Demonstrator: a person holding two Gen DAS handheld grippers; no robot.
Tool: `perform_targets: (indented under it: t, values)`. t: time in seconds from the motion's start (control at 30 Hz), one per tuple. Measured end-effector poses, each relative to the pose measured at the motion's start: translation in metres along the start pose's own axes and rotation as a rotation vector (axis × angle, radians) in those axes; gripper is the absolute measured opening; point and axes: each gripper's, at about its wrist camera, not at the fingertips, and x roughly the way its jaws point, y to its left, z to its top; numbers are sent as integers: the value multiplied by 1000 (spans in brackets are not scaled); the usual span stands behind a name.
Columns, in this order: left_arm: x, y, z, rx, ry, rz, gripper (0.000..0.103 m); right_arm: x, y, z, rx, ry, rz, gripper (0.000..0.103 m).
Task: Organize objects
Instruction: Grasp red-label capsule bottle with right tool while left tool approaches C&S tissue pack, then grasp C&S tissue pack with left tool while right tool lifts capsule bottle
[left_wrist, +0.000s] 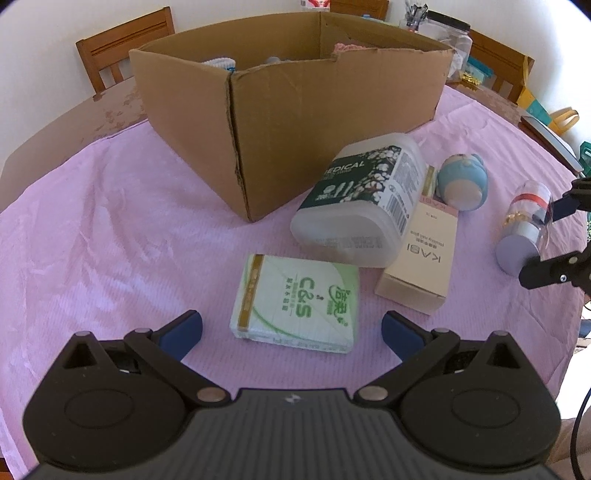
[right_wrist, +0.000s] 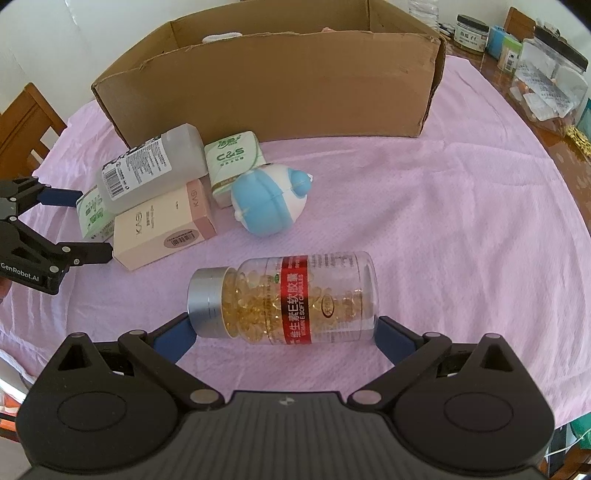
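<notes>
Left wrist view: the left gripper (left_wrist: 291, 330) is held with jaws spread wide and empty, just short of a tissue pack (left_wrist: 297, 299) lying flat on the pink cloth (left_wrist: 110, 229) over the bench. Beyond it, a cotton-swab tub (left_wrist: 360, 195) is seen tipped on its side against a beige carton (left_wrist: 419, 251), with a blue toy (left_wrist: 461, 181) beside them and a cardboard box (left_wrist: 295, 107) behind. In the right wrist view, the right gripper (right_wrist: 284, 334) is shown with jaws released either side of a capsule bottle (right_wrist: 284, 297) lying on its side; contact cannot be told.
</notes>
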Motion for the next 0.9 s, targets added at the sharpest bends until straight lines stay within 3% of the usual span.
perform_targets:
  t: [0.9]
  values:
    - [4, -4, 8, -1, -11, 4, 101, 11, 17, 1, -94, -14, -96, 103]
